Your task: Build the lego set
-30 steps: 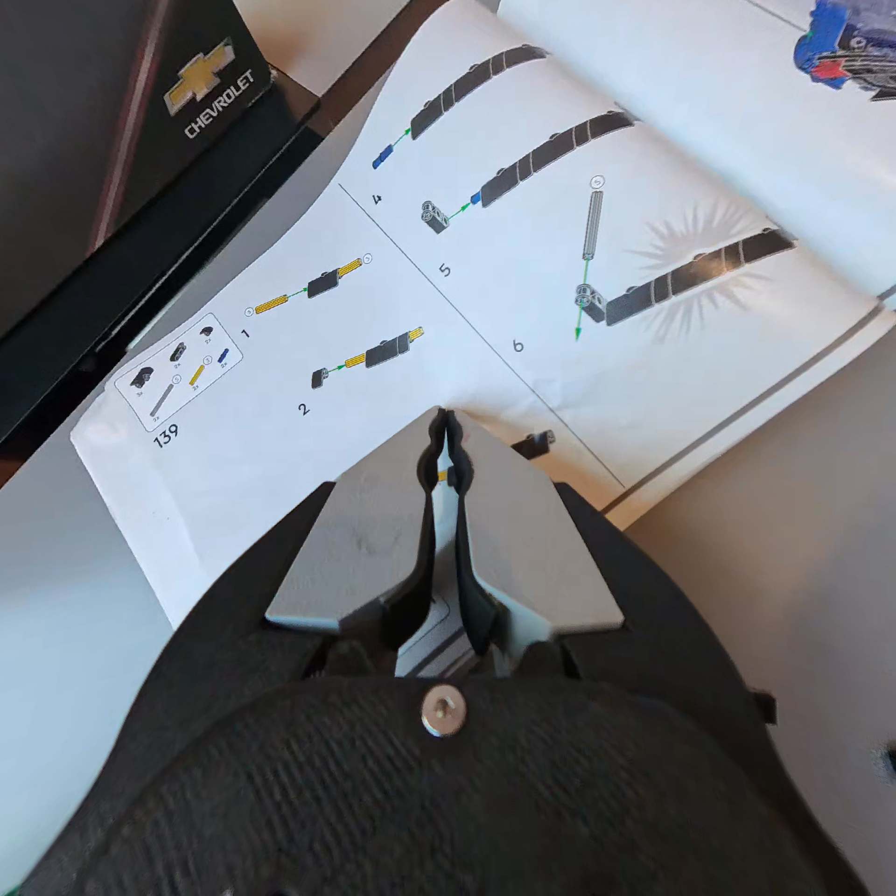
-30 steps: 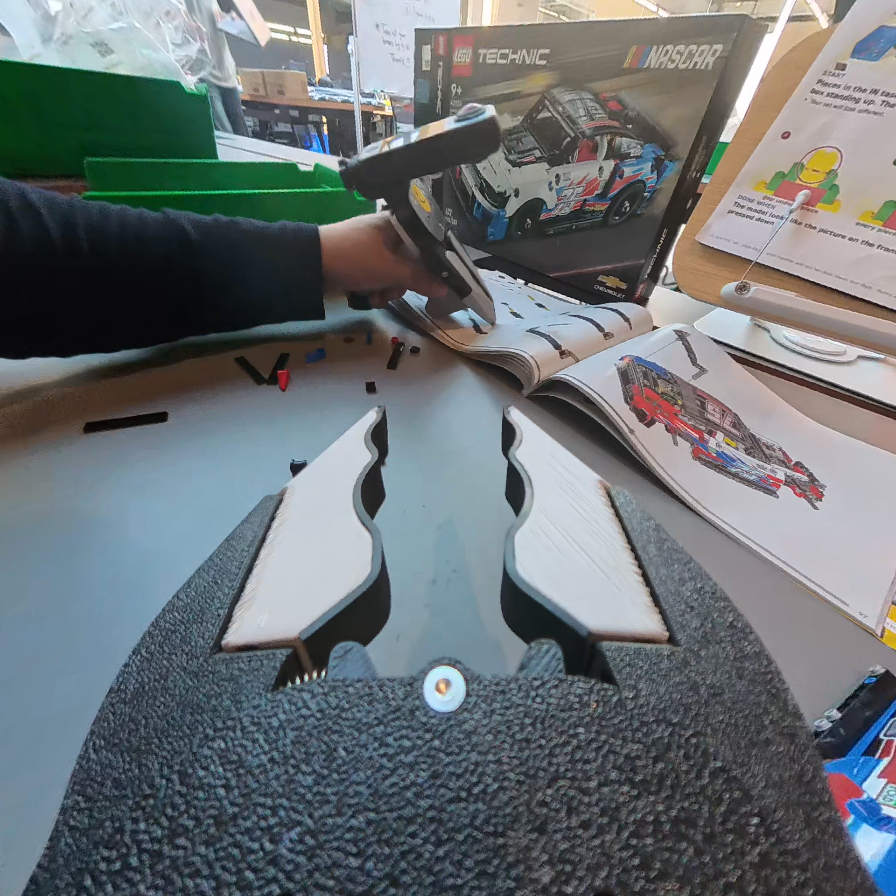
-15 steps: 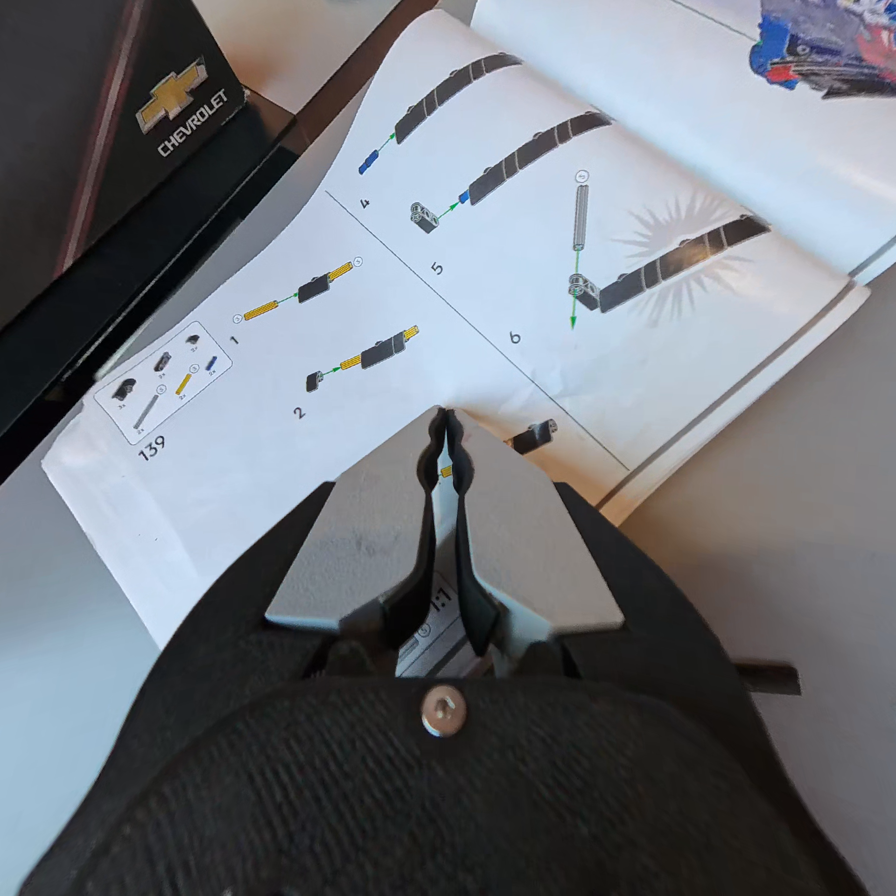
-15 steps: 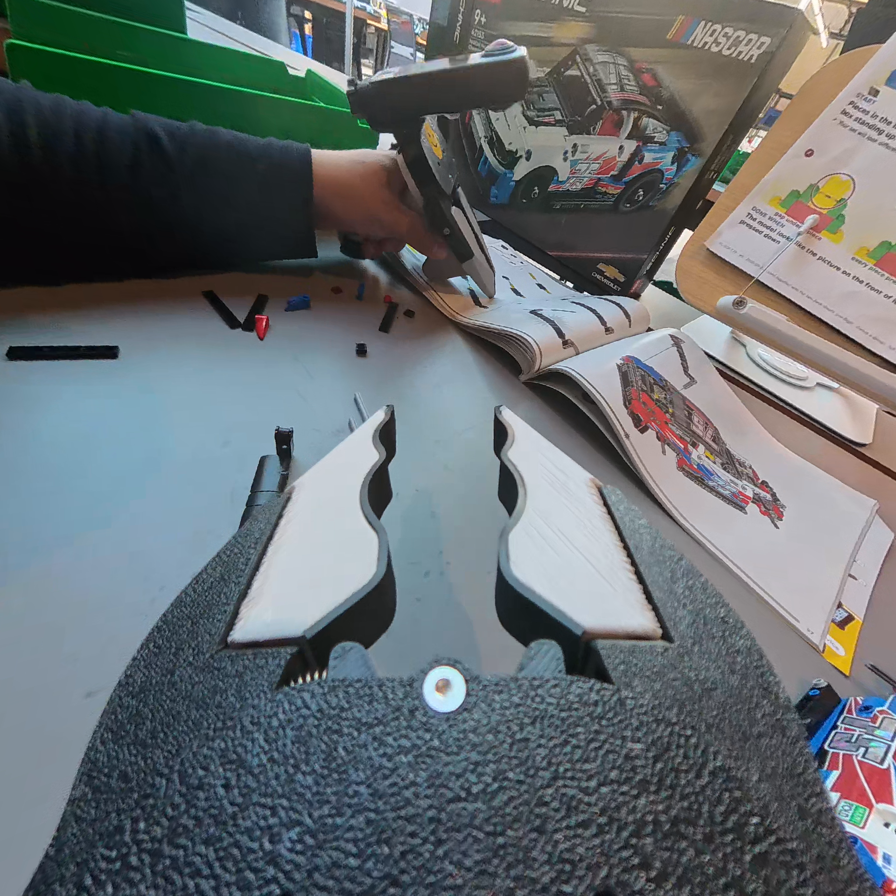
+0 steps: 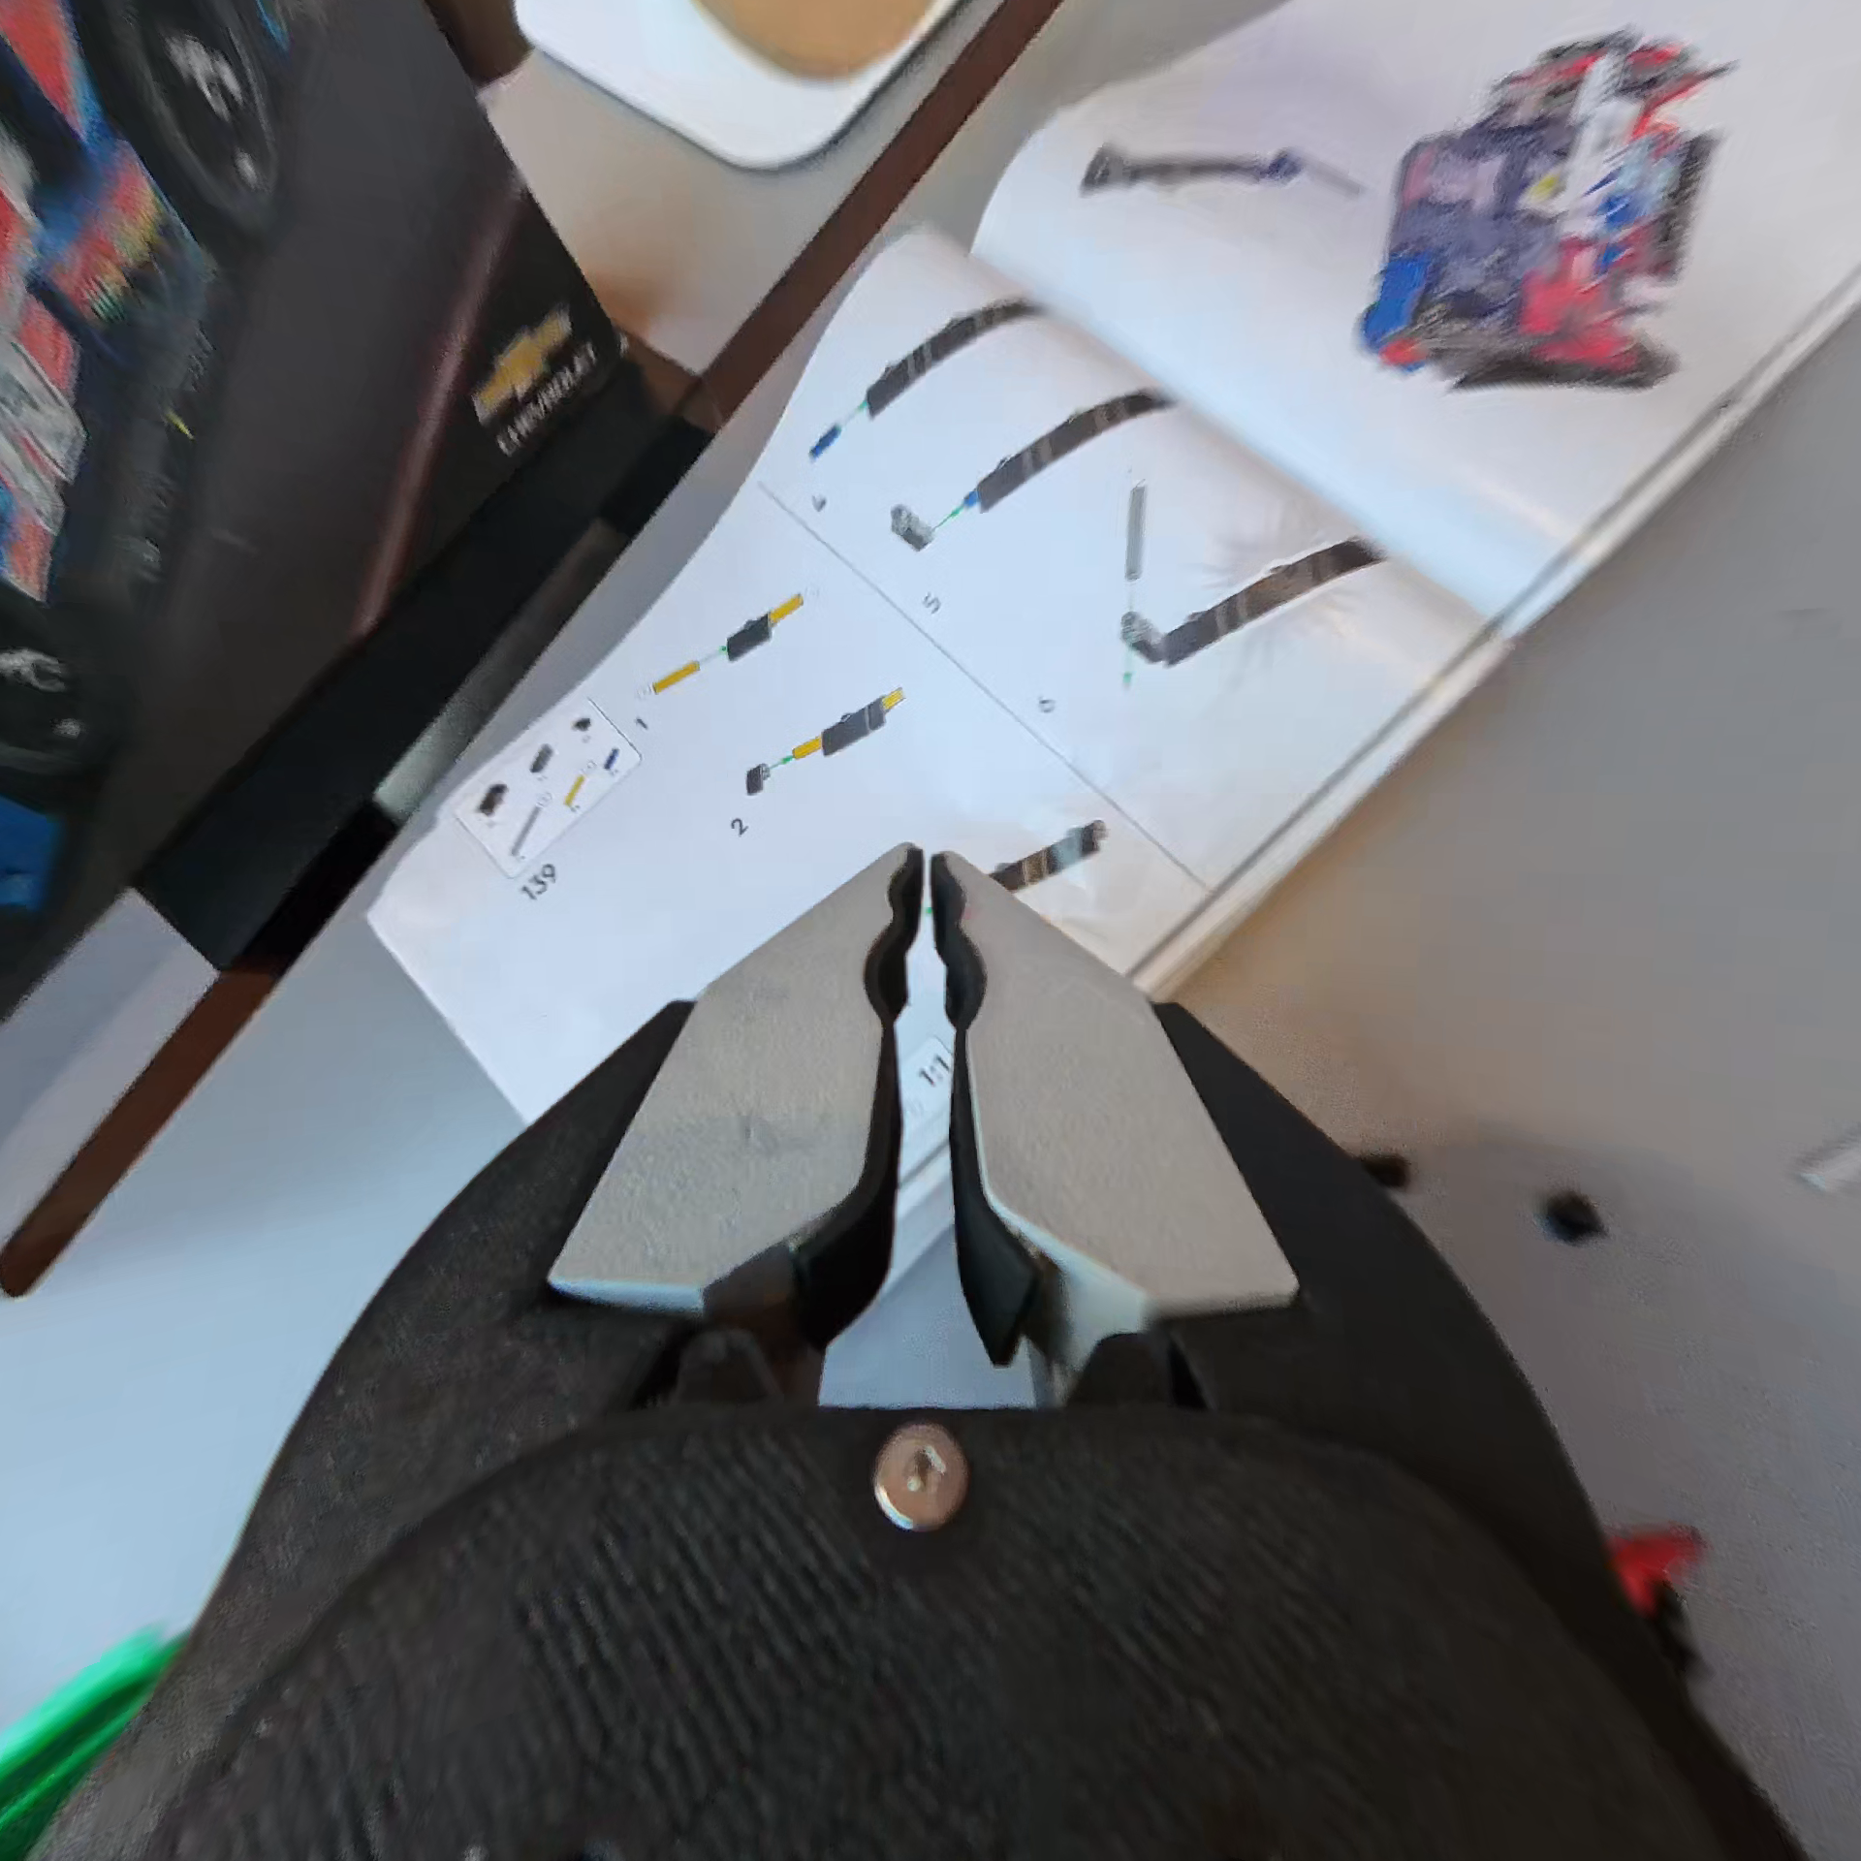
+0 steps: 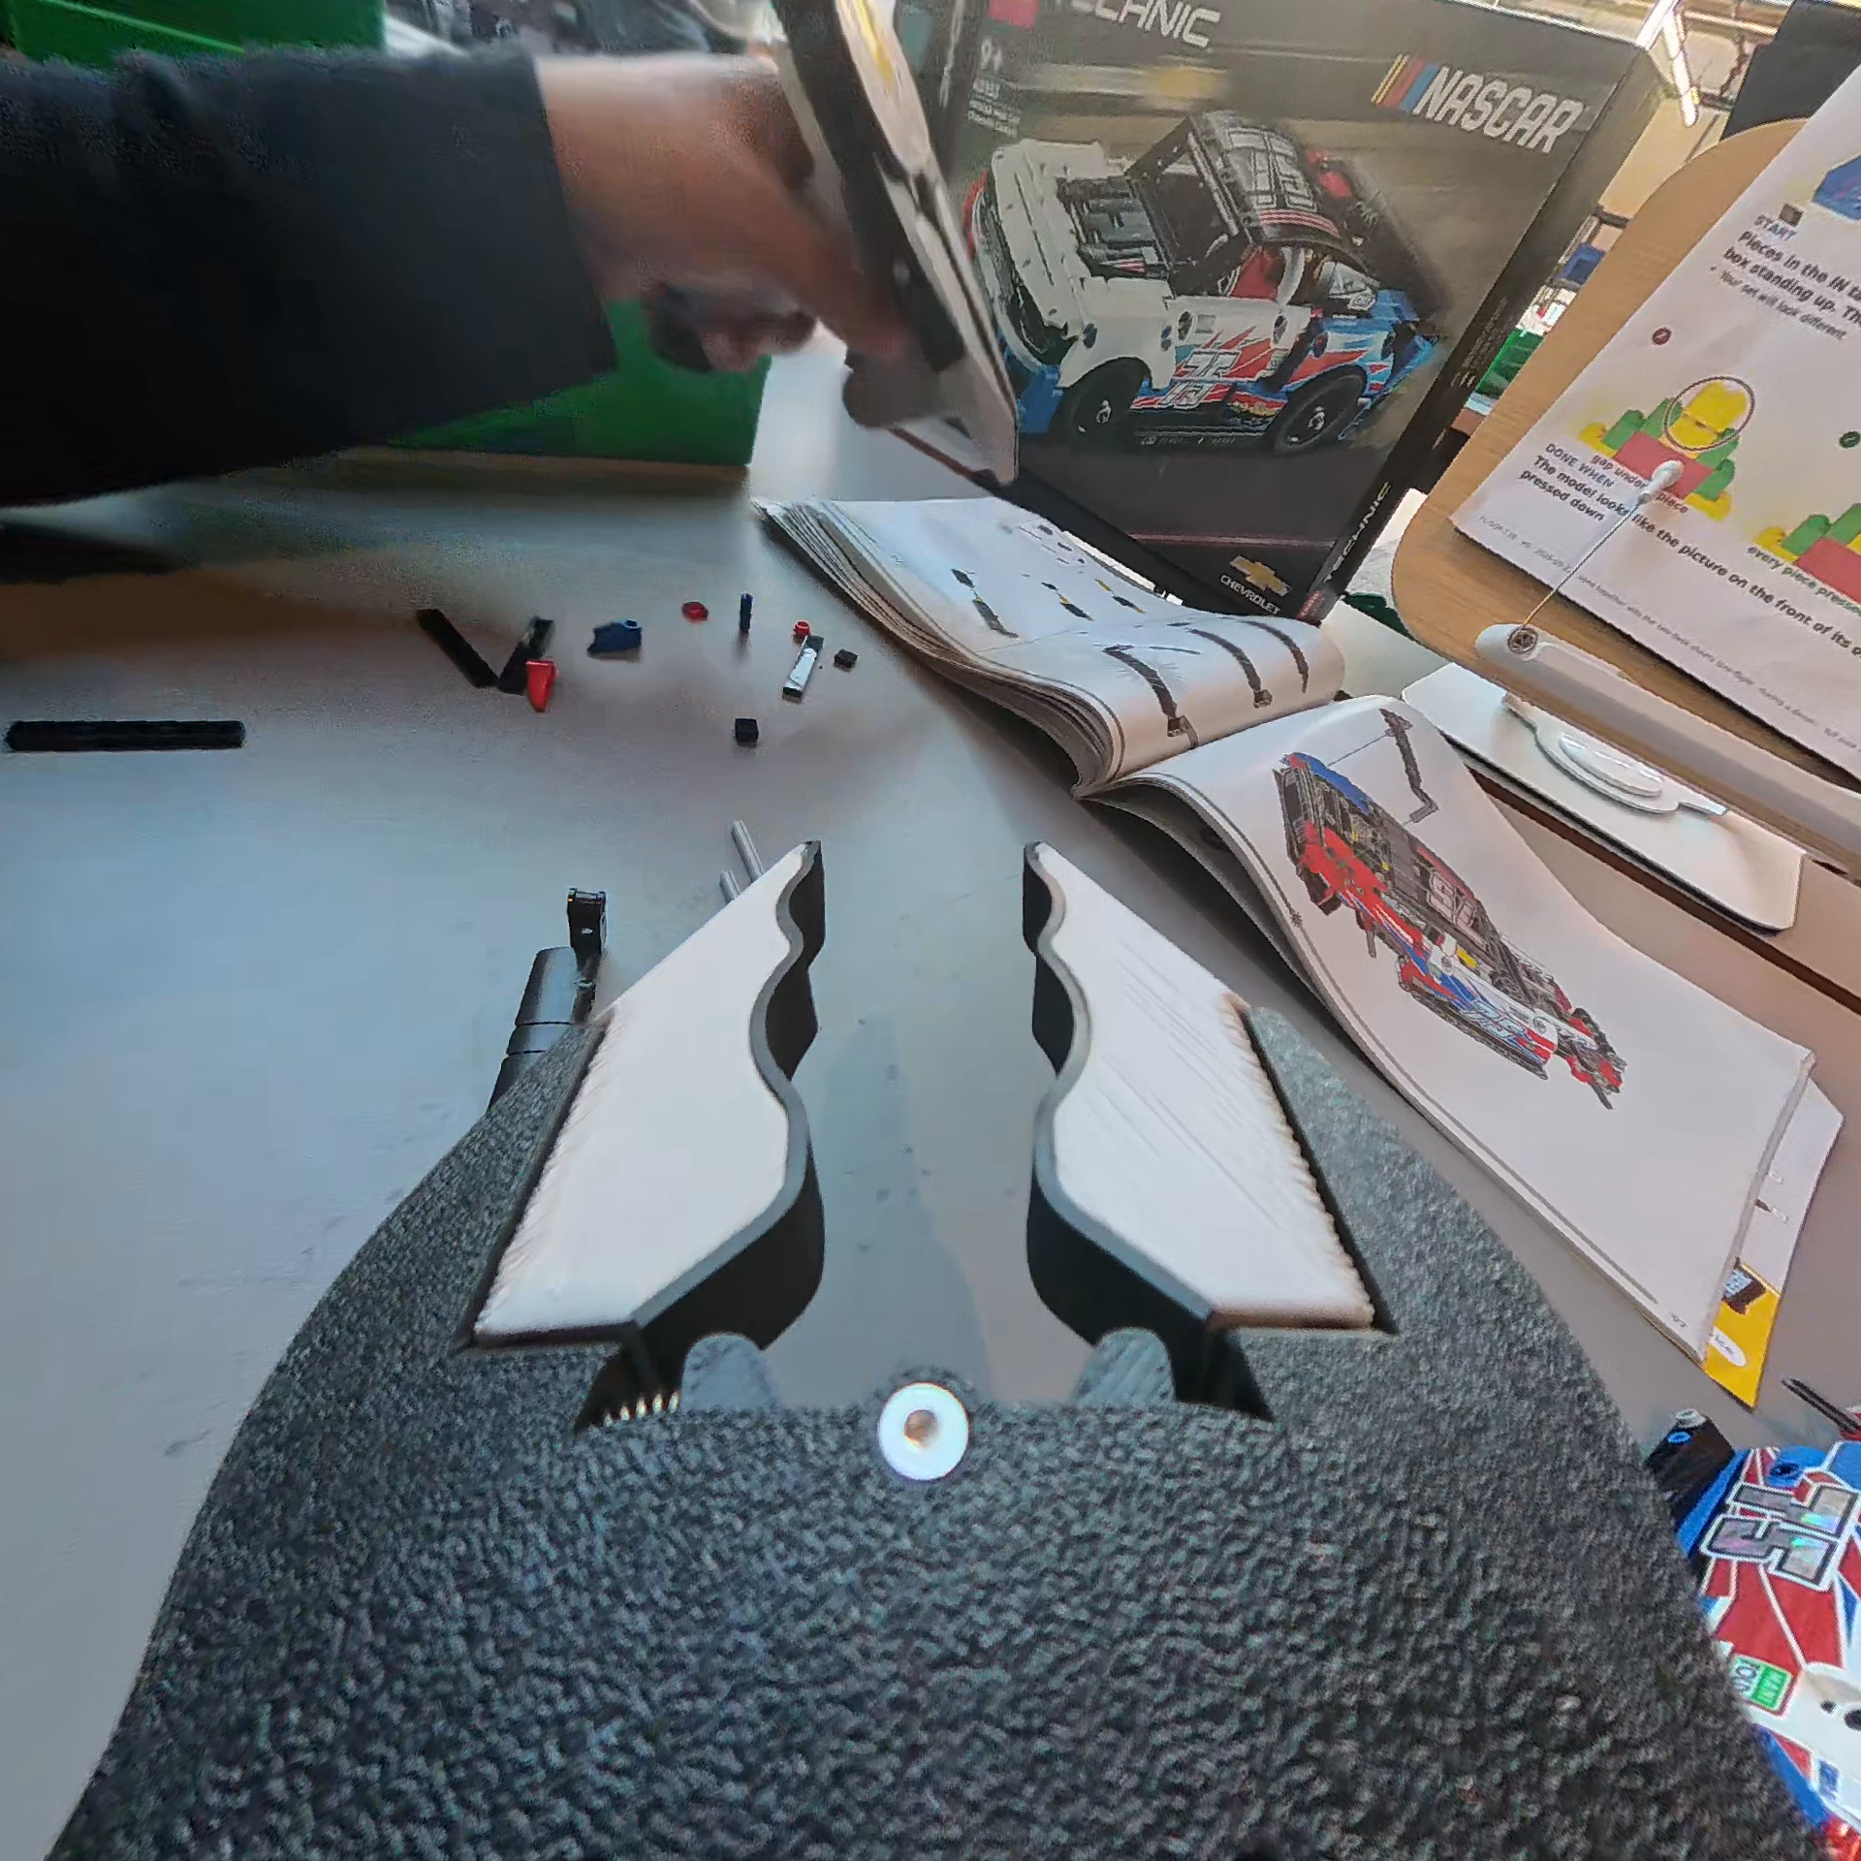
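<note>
My left gripper (image 5: 926, 868) is shut with nothing between its jaws and hovers above the open instruction booklet (image 5: 906, 655). In the right wrist view a hand holds it (image 6: 997, 458), blurred, raised above the booklet (image 6: 1108, 645). My right gripper (image 6: 921, 866) is open and empty, low over the grey table (image 6: 302, 1007). Loose Lego pieces lie ahead of it: a long black beam (image 6: 126, 735), a red piece (image 6: 541, 683), a blue piece (image 6: 614, 637), grey axles (image 6: 745, 851) and a black connector piece (image 6: 564, 967) beside its left finger.
The set's box (image 6: 1259, 252) stands behind the booklet and shows in the left wrist view (image 5: 252, 403). A stand with a printed sheet (image 6: 1712, 403) is at the right. A partly built car (image 6: 1793, 1571) lies at bottom right. Green bins (image 6: 645, 413) stand at the back left. One gripper's finger ends stand about 25 centimetres off the other's. My left tips are about 30 centimetres from the black connector piece (image 6: 564, 967), my right tips only 8 centimetres. It is some 20 centimetres from my right tips to the long black beam (image 6: 126, 735).
My left gripper has risen and pulled back from the booklet page, still shut. My right gripper has moved forward toward the loose pieces, still open.
</note>
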The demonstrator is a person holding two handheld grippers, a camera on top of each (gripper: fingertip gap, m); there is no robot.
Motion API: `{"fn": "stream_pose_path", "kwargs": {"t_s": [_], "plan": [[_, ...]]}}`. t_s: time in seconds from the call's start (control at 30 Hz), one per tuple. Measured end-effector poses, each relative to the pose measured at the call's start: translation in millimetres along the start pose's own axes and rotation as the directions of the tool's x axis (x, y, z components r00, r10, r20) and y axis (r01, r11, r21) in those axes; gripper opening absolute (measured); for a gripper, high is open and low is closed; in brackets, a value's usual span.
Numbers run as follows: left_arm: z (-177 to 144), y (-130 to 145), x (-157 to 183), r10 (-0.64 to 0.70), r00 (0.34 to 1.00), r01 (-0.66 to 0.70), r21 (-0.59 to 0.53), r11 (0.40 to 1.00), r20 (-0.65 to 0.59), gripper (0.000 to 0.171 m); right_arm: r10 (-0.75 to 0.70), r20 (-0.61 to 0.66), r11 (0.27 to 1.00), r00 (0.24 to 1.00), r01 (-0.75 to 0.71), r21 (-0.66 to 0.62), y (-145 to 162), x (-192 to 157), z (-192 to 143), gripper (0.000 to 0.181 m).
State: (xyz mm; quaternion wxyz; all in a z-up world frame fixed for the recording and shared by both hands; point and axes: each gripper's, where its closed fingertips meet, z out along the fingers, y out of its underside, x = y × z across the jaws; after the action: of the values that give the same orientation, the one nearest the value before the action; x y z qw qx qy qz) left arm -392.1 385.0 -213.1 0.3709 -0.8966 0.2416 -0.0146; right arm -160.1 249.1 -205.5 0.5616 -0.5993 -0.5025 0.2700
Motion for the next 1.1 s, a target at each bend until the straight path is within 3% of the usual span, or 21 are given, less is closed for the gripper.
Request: {"fn": "stream_pose_path", "kwargs": {"t_s": [0.1, 0.2, 0.27, 0.37, 0.5, 0.6, 0.7, 0.9, 1.0, 1.1], "plan": [[-44, -11, 22, 0.042, 0.997, -0.042, -0.007, 0.999, -0.066, 0.021, -0.004, -0.011, 1.0, 1.0, 0.005, 0.008, -1, 1, -1, 0.037], [-70, -18, 36, 0.115, 0.993, -0.114, 0.007, 0.993, -0.034, 0.023, -0.013, -0.019, 1.0, 1.0, 0.013, 0.006, -1, 1, -1, 0.037], [-77, -21, 67, 0.158, 0.979, -0.156, 0.019, 0.988, -0.131, 0.021, -0.025, -0.019, 1.0, 1.0, 0.025, -0.002, 0, 0, 0, 0.037], [-71, -1, 138, 0.271, 0.87, -0.304, -0.015, 0.953, -0.412, 0.019, -0.05, -0.025, 0.999, 0.998, 0.05, -0.02, 2, -2, 2, 0.032], [-41, 38, 182, 0.344, 0.768, -0.494, -0.158, 0.855, -0.54, 0.011, -0.056, -0.028, 0.998, 0.998, 0.055, -0.019, 2, -2, 1, 0.032], [-37, 55, 203, 0.386, 0.707, -0.586, -0.186, 0.789, -0.593, 0.014, -0.052, -0.027, 0.999, 0.998, 0.052, -0.015, 2, -2, 1, 0.032], [-40, 59, 181, 0.447, 0.733, -0.62, -0.232, 0.75, -0.514, 0.014, -0.053, -0.027, 0.999, 0.998, 0.053, -0.013, 2, -2, 0, 0.032], [-59, 39, 124, 0.299, 0.877, -0.403, -0.235, 0.885, -0.375, 0.014, -0.067, -0.016, 0.998, 0.998, 0.066, -0.021, 3, -5, 1, 0.03], [-66, 35, 119, 0.285, 0.883, -0.379, -0.208, 0.902, -0.372, 0.014, -0.066, -0.01, 0.998, 0.998, 0.066, -0.019, 3, -5, 1, 0.03], [-64, 41, 120, 0.307, 0.874, -0.41, -0.232, 0.882, -0.376, 0.015, -0.061, -0.003, 0.998, 0.998, 0.061, -0.017, 2, -6, 1, 0.029]]}}
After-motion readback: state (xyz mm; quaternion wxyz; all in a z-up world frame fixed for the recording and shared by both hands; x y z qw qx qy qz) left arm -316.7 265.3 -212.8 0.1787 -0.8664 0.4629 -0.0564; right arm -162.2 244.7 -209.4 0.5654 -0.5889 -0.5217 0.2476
